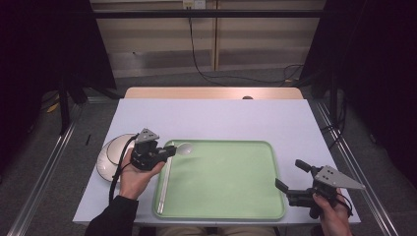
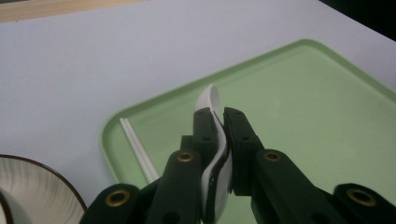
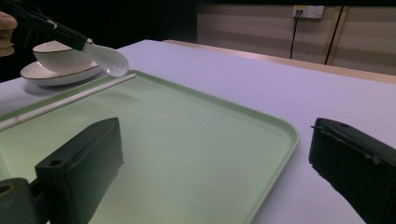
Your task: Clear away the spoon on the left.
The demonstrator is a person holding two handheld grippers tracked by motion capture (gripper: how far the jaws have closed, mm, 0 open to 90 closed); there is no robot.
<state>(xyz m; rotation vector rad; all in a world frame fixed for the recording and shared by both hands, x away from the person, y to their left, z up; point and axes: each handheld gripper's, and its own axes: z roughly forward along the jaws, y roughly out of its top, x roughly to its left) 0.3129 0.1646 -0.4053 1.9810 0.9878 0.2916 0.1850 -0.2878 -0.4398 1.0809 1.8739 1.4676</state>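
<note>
Bowl on plate point(image 1: 109, 158) at desk's 9 o'clock. Left gripper point(image 1: 167, 151), jaws pinching white spoon point(image 1: 185, 148) by handle, bowl end above green tray point(image 1: 231, 206) near chopsticks point(image 1: 163, 186). Step looks like: placing spoon; next, lower, release. Right gripper point(image 1: 291, 177) at 4 o'clock, jaws spread, empty.

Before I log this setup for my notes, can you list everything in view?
Tray: one, light green, centre of table.
Chopsticks: one pair, white, along tray's left edge.
Spoon: one, white, held above tray's far left corner.
Bowl: one, white with dark rim, on the plate.
Plate: one, white, left of tray.
Table: one, pale grey-white.
Left tool: black, shut on spoon.
Right tool: black, open, at tray's right edge.
</note>
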